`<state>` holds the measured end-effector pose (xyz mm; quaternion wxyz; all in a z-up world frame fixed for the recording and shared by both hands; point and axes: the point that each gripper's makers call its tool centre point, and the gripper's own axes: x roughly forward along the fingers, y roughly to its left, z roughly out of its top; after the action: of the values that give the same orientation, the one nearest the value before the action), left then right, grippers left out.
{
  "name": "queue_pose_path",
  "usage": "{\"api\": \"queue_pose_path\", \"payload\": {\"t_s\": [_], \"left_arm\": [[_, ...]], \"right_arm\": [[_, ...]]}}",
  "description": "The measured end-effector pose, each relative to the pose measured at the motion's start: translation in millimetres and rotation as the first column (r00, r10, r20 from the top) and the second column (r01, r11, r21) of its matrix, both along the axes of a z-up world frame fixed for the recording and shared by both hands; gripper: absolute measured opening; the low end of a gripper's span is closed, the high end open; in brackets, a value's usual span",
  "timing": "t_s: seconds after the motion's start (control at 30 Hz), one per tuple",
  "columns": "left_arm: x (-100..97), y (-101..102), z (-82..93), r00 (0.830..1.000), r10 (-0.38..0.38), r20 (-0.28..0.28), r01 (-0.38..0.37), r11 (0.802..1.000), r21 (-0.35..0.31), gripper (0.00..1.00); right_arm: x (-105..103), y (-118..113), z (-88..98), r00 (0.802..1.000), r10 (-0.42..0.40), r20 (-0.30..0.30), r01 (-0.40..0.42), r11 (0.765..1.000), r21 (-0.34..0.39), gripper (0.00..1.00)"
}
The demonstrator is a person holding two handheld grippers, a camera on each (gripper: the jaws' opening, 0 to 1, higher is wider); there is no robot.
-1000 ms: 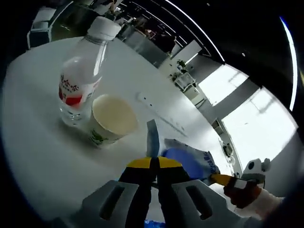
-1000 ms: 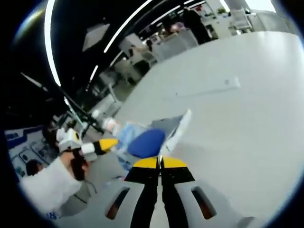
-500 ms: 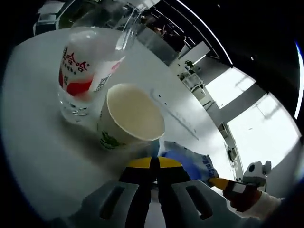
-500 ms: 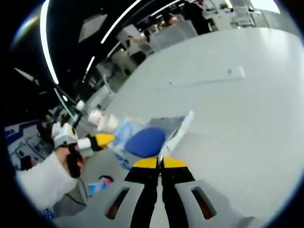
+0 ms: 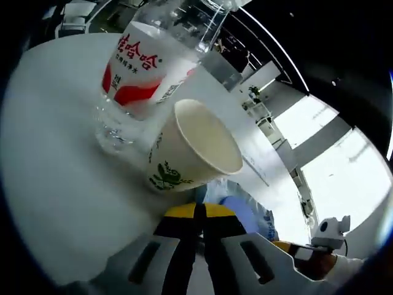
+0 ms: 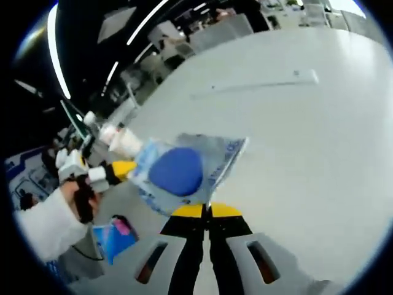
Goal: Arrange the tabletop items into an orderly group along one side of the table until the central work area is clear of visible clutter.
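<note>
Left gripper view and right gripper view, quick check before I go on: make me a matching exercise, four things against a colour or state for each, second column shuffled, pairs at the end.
Things:
1. water bottle
2. paper cup
3. plastic pouch
4. table

Colour or state:
A. clear film with a round blue patch, held between both grippers
B. white outside with a green print, empty inside
C. plain white surface
D. transparent, with a red and white label

Pairs: 1-D, 2-B, 3-A, 4-C

The right gripper and the left gripper both have their jaws closed on the pouch.
</note>
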<state>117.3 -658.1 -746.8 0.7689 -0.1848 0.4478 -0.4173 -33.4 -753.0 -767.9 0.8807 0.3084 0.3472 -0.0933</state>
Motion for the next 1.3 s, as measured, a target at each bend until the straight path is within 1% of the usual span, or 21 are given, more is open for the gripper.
{"api": "queue_pose_path", "payload": {"t_s": [0.07, 0.13, 0.2, 0.23, 0.33, 0.37, 0.43, 0.53, 0.63, 0.7, 0.83, 0.93, 1.0, 1.03, 1.1, 1.13, 1.2, 1.23, 1.27, 1.3], "left_arm": [[0.4, 1, -3.5, 1.0, -0.008, 0.019, 0.007, 1.0, 0.019, 0.0], [1.3, 2, -6.5, 1.0, -0.001, 0.014, 0.001, 1.0, 0.017, 0.0], [0.7, 3, -9.2, 1.0, 0.006, 0.009, -0.006, 1.0, 0.024, 0.0], [0.3, 3, -9.9, 1.0, 0.006, 0.011, -0.006, 1.0, 0.027, 0.0], [0.1, 3, -11.4, 0.999, -0.006, 0.032, 0.005, 0.999, 0.043, 0.0], [0.1, 3, -11.9, 0.999, -0.008, 0.034, 0.006, 0.999, 0.048, 0.0], [1.1, 4, -14.3, 0.999, -0.017, 0.044, 0.014, 0.998, 0.06, 0.0], [1.2, 5, -16.2, 0.999, -0.016, 0.043, 0.014, 0.998, 0.058, 0.0], [-0.3, 5, -19.4, 0.998, -0.024, 0.065, 0.019, 0.997, 0.075, 0.0], [-0.4, 4, -19.3, 0.995, -0.035, 0.092, 0.027, 0.996, 0.085, 0.0], [-0.5, 4, -19.2, 0.993, -0.035, 0.11, 0.024, 0.995, 0.097, 0.0], [0.6, 5, -19.8, 0.993, -0.031, 0.116, 0.021, 0.996, 0.088, 0.0], [0.3, 5, -19.8, 0.992, -0.031, 0.124, 0.019, 0.995, 0.093, 0.0], [0.1, 5, -19.8, 0.992, -0.027, 0.125, 0.015, 0.995, 0.096, 0.0], [-0.2, 5, -19.8, 0.992, -0.021, 0.127, 0.008, 0.995, 0.103, 0.0], [-0.2, 5, -19.9, 0.992, -0.02, 0.127, 0.006, 0.994, 0.105, 0.0], [-0.4, 6, -20.0, 0.992, -0.013, 0.129, 0.0, 0.995, 0.104, 0.0], [-0.4, 6, -20.1, 0.992, -0.012, 0.129, -0.001, 0.995, 0.104, 0.0], [-0.4, 6, -20.1, 0.992, -0.012, 0.129, -0.001, 0.995, 0.103, 0.0], [-0.4, 6, -20.1, 0.992, -0.013, 0.125, 0.001, 0.995, 0.101, 0.0]], "right_arm": [[1, -3, -1.6, 1.0, -0.003, 0.01, 0.003, 1.0, 0.009, 0.0], [2, -6, -1.6, 1.0, -0.025, 0.014, 0.025, 0.999, 0.03, 0.0], [2, -6, -2.3, 1.0, -0.013, 0.012, 0.013, 1.0, 0.014, 0.0], [3, -6, -3.7, 1.0, 0.003, 0.01, -0.003, 1.0, -0.013, 0.0], [2, -5, -6.7, 1.0, 0.003, 0.012, -0.002, 1.0, -0.014, 0.0], [2, -6, -6.9, 0.998, -0.055, 0.03, 0.054, 0.998, 0.034, 0.0], [1, -7, -7.2, 0.996, -0.077, 0.052, 0.075, 0.996, 0.055, 0.0], [1, -6, -6.3, 0.996, -0.065, 0.058, 0.063, 0.997, 0.042, 0.0], [0, -7, -6.3, 0.995, -0.074, 0.067, 0.071, 0.996, 0.057, 0.0], [0, -7, -6.9, 0.994, -0.066, 0.083, 0.061, 0.997, 0.056, 0.0], [1, -7, -5.8, 0.994, -0.06, 0.093, 0.056, 0.997, 0.048, 0.0], [1, -7, -6.0, 0.993, -0.066, 0.094, 0.061, 0.997, 0.055, 0.0], [0, -7, -5.9, 0.993, -0.068, 0.094, 0.062, 0.996, 0.057, 0.0], [0, -7, -5.8, 0.993, -0.076, 0.095, 0.071, 0.996, 0.059, 0.0], [-1, -7, -5.6, 0.987, -0.127, 0.1, 0.118, 0.989, 0.092, 0.0], [-1, -7, -6.1, 0.986, -0.131, 0.104, 0.122, 0.988, 0.094, 0.0], [-3, -7, -4.2, 0.985, -0.135, 0.107, 0.126, 0.988, 0.083, 0.02], [-5, -7, -2.7, 0.987, -0.127, 0.102, 0.122, 0.991, 0.063, 0.03], [-5, -7, -2.2, 0.987, -0.126, 0.1, 0.12, 0.991, 0.058, 0.05], [-8, -5, 0.7, 0.989, -0.112, 0.1, 0.108, 0.993, 0.043, 0.04]]}}
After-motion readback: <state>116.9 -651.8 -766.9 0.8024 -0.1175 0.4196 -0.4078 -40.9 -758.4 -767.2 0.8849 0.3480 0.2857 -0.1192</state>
